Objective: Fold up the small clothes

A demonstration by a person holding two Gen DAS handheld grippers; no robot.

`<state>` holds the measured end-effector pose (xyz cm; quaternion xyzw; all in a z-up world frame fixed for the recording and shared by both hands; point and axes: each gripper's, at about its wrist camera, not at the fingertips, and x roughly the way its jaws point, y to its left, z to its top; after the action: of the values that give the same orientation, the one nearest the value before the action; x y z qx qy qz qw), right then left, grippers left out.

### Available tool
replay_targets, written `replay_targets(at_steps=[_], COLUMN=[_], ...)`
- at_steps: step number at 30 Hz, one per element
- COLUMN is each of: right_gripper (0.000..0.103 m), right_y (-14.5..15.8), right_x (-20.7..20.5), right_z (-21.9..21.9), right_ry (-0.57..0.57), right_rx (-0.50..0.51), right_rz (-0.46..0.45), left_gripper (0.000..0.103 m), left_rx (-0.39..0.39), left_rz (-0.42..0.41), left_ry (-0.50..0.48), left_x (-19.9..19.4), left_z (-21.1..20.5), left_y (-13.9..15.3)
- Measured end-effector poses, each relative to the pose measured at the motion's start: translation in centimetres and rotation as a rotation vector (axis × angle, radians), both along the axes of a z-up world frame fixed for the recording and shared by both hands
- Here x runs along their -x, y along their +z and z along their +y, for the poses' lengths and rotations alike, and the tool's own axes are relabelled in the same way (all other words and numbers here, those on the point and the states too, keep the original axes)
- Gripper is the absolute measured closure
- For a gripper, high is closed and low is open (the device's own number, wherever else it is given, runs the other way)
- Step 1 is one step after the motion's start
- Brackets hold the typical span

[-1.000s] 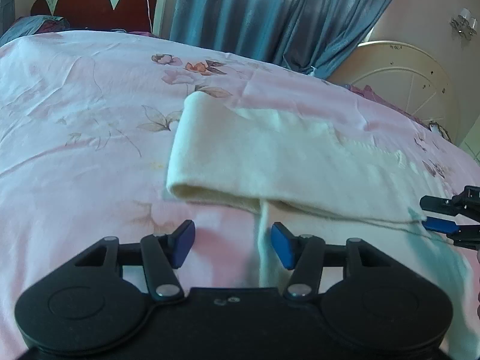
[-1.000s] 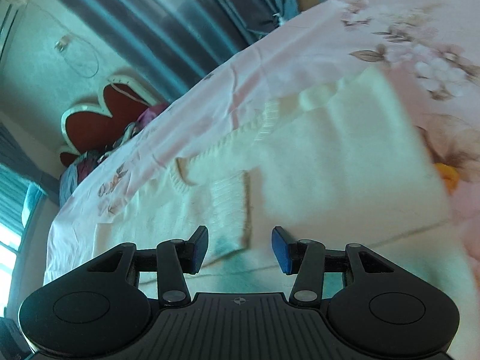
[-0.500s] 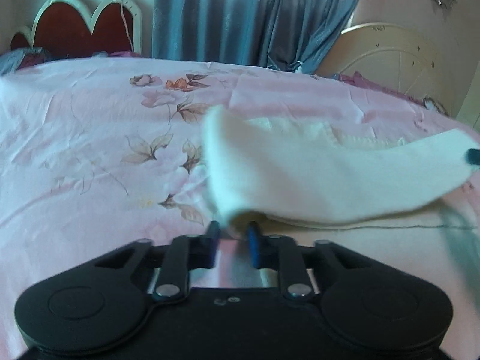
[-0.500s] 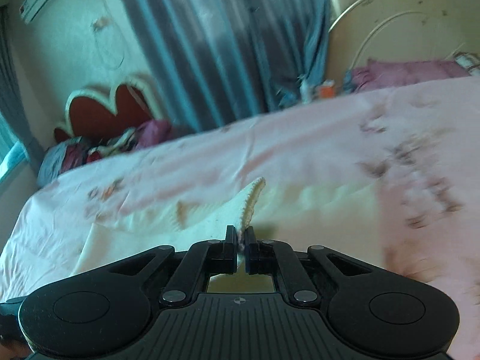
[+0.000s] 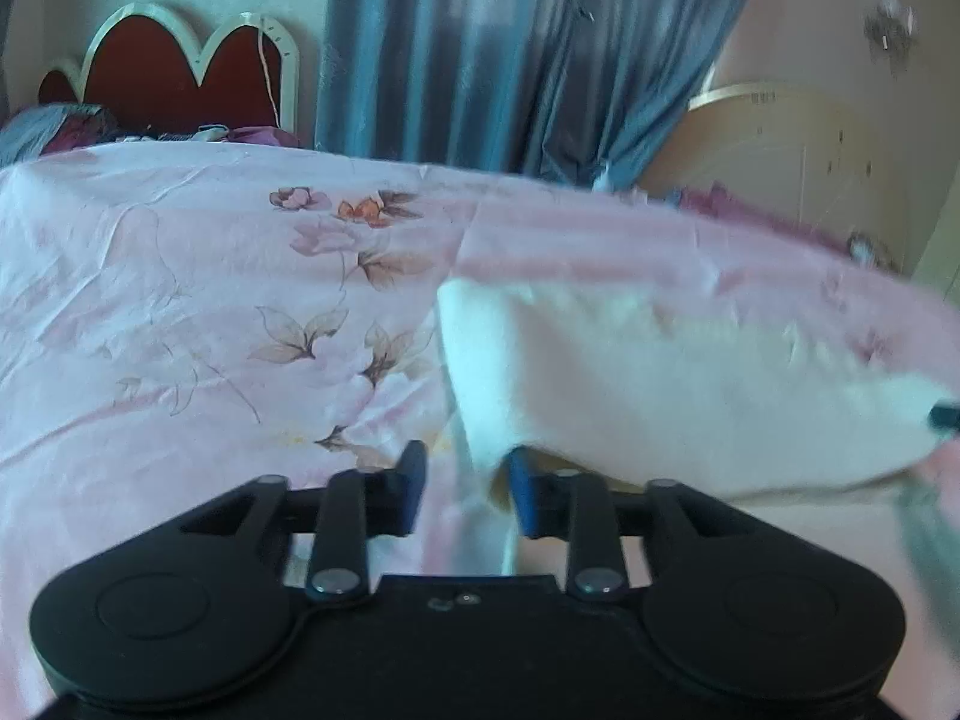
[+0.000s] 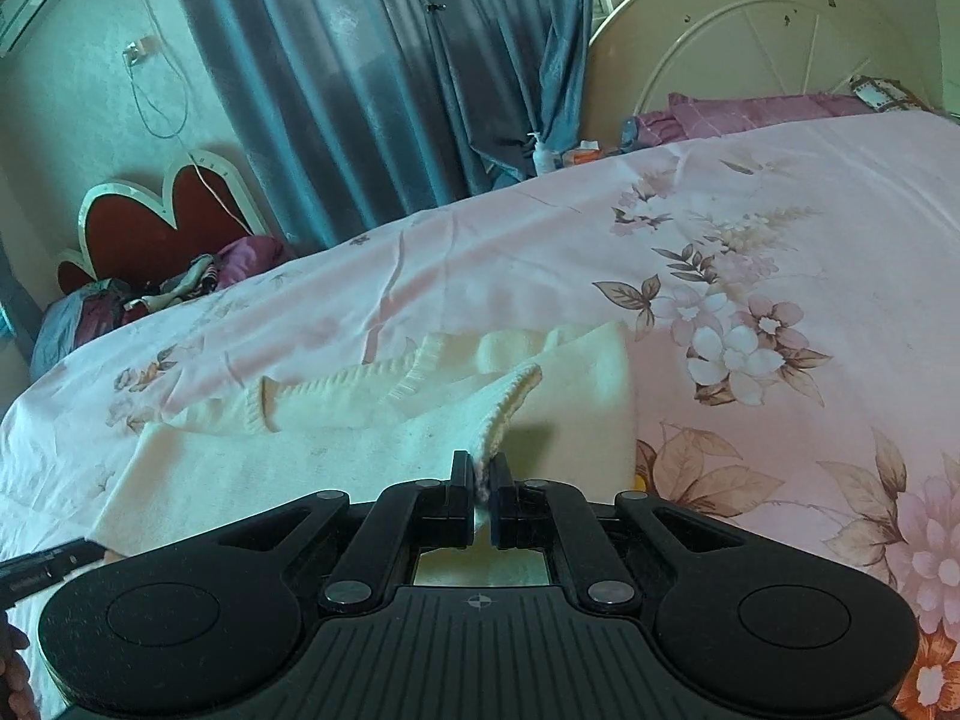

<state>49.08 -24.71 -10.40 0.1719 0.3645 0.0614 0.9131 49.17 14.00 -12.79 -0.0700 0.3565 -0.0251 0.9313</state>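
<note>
The soft cream knitted sweater (image 6: 372,420) lies on the pink flowery bed sheet (image 6: 750,228). The right hand-held gripper (image 6: 480,483) pinches its ribbed edge tight. The left hand-held gripper (image 5: 465,489) is opening, with cloth hanging loose between. The sweater looks light and floppy, so hold it by its edges.

Sweater (image 6: 372,456): cream, uniform colour, with ribbed knit bands along its edges. Bedsheet (image 5: 180,300): pale pink, printed with flowers in white, pink and orange and with brown-outlined leaves. Curtain (image 6: 372,72): blue-grey, plain. Small headboard (image 5: 174,78): dark red panel with a white scalloped border. Large headboard (image 6: 762,42): cream. Pillow (image 6: 756,111): mauve. Left gripper (image 5: 467,489): black body, blue pads. Right gripper (image 6: 480,495): black.
</note>
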Motion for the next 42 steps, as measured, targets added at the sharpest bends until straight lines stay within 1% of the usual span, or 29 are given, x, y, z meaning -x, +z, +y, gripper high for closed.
replay_targets(at_steps=[1, 3, 5, 6, 7, 9, 13, 14, 15, 16, 17, 22, 29, 32, 34, 36, 37, 38, 40, 41, 42], right_gripper=[0.099, 0.099, 0.099, 0.099, 0.099, 0.099, 0.099, 0.099, 0.099, 0.099, 0.099, 0.099, 0.099, 0.1, 0.099, 0.099, 0.099, 0.099, 0.099, 0.099, 0.099], right_y=[0.0, -0.1, -0.2, -0.2, -0.2, -0.3, 0.2, -0.4, -1.3, -2.2, -2.6, -2.7, -3.8, -3.7, -3.6, -2.8, -2.1, -1.3, -0.6, -0.7, -1.0], right_x=[0.0, -0.1, -0.1, -0.1, -0.1, -0.1, 1.0, 0.9, 0.4, 0.0, -0.1, 0.3, 0.4, 0.7, 0.9, 1.4, 1.9, 2.3, 2.3, 1.9, 1.4], right_z=[0.0, -0.2, -0.3, -0.3, -0.3, -0.4, -1.1, -1.2, -1.3, -1.5, -1.5, -1.5, -1.4, -1.0, -0.9, -1.2, -1.4, -1.6, -1.4, -0.8, 0.1], right_ry=[0.0, -0.006, -0.006, -0.005, -0.004, -0.006, -0.047, -0.051, -0.048, -0.043, -0.039, -0.049, -0.051, -0.041, -0.037, -0.077, -0.105, -0.113, -0.085, -0.054, -0.019], right_rx=[0.0, -0.008, -0.012, -0.011, -0.008, -0.007, 0.026, 0.049, 0.071, 0.073, 0.069, 0.069, 0.076, 0.1, 0.105, 0.131, 0.157, 0.161, 0.129, 0.124, 0.129], right_rz=[-0.001, 0.003, 0.005, 0.005, 0.008, 0.01, -0.033, -0.017, 0.033, 0.073, 0.08, 0.07, 0.107, 0.108, 0.108, 0.086, 0.058, 0.025, 0.003, 0.006, 0.014], left_gripper=[0.065, 0.065, 0.065, 0.065, 0.063, 0.063, 0.065, 0.065, 0.065, 0.065, 0.065, 0.066, 0.065, 0.065, 0.064, 0.062, 0.062, 0.057, 0.054, 0.054, 0.054], left_rx=[0.015, 0.007, 0.008, 0.003, -0.002, 0.011, -0.022, -0.022, -0.02, -0.018, -0.018, -0.009, -0.023, -0.03, -0.034, -0.032, -0.035, -0.049, -0.087, -0.088, -0.082], left_rz=[0.006, 0.024, 0.037, 0.056, 0.071, 0.066, 0.061, 0.06, 0.06, 0.06, 0.061, 0.066, 0.073, 0.073, 0.079, 0.095, 0.081, 0.043, -0.041, -0.051, -0.044], left_ry=[-0.003, -0.015, -0.004, 0.004, 0.014, 0.015, -0.005, -0.006, -0.005, -0.005, -0.006, -0.012, -0.026, -0.032, -0.039, -0.045, -0.026, -0.015, -0.022, -0.044, -0.079], left_x=[-0.1, -0.3, -0.4, -0.6, -0.7, -0.8, -0.7, -0.7, -0.7, -0.7, -0.7, -0.8, -0.9, -0.9, -0.9, -0.8, -0.3, 0.4, 1.3, 1.2, 0.8], left_z=[0.0, -0.4, -0.4, -0.3, -0.2, 0.1, -0.3, -0.3, -0.3, -0.3, -0.3, 0.0, -0.1, -0.2, -0.2, 0.1, 0.4, 0.5, -0.2, -0.9, -1.7], left_y=[-0.1, -0.4, -0.9, -1.3, -1.8, -2.4, -2.4, -2.4, -2.4, -2.5, -2.4, -2.5, -2.4, -2.5, -2.4, -1.9, -1.2, -0.3, 1.2, 1.4, 1.2])
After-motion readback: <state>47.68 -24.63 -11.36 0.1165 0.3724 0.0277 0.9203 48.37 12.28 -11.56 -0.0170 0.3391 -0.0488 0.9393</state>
